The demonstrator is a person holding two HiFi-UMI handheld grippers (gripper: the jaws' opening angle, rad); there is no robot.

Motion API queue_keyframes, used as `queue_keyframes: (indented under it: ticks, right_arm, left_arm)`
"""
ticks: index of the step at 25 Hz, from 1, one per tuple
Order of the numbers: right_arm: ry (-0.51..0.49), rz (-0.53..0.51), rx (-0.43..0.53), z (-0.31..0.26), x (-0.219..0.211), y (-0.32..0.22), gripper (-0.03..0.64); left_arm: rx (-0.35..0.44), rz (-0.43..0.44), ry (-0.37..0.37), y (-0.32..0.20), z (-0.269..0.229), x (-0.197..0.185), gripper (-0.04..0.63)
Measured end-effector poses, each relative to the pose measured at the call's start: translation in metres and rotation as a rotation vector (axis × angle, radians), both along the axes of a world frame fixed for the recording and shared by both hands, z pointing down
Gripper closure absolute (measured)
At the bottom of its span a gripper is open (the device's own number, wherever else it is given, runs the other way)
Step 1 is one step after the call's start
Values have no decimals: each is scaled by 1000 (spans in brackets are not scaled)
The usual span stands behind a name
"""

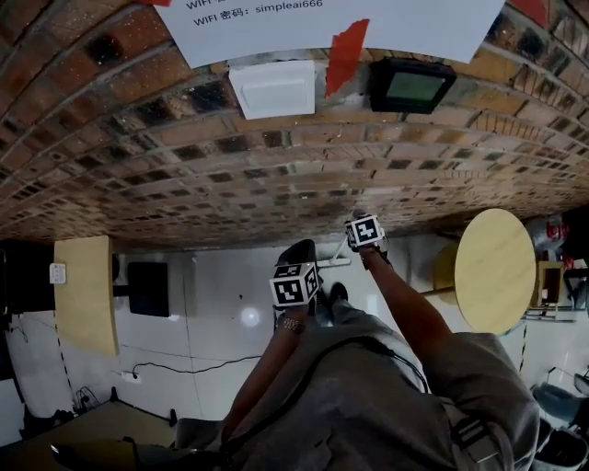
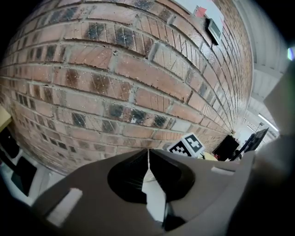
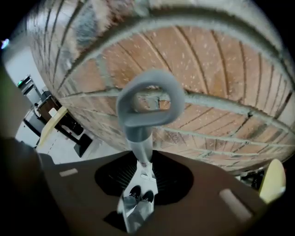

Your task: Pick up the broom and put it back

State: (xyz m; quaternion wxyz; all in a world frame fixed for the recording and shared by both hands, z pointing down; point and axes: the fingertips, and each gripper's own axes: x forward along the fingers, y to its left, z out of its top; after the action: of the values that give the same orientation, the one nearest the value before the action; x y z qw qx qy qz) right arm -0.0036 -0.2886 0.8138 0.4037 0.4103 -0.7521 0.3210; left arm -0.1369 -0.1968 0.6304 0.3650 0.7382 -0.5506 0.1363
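In the right gripper view the broom's grey handle (image 3: 139,138) stands upright close to the brick wall, with a loop (image 3: 150,99) at its top. My right gripper (image 3: 144,162) is shut on the shaft just below the loop. Through the gap behind the jaws I see white floor and the person's black shoes. My left gripper (image 2: 148,154) is shut with nothing in it and points at the brick wall. In the head view both marker cubes sit near the wall's foot, the left gripper (image 1: 299,253) a little nearer me than the right gripper (image 1: 359,217). The broom's head is hidden.
A brick wall (image 1: 276,166) fills the far side, with a white box (image 1: 272,88), a black box (image 1: 411,85) and a paper notice (image 1: 340,23) on it. A round wooden table (image 1: 495,269) stands at the right, a rectangular one (image 1: 86,292) at the left. A cable (image 1: 184,368) lies on the floor.
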Motion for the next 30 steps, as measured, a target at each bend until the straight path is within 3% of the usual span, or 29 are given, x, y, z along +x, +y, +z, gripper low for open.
queue_keyframes:
  ticks: [7, 13, 17, 30]
  right_arm:
    - [-84, -70, 157, -115, 11, 54, 517]
    - [-132, -44, 244, -189, 16, 44, 515]
    - [-144, -42, 230, -194, 17, 40, 515]
    - [-136, -124, 145, -165, 10, 48, 515]
  left_arm:
    - [64, 56, -2, -36, -18, 29, 592]
    - [89, 135, -116, -51, -29, 53, 595]
    - [103, 113, -70, -56, -38, 65, 595]
    - [109, 91, -100, -58, -41, 65, 595]
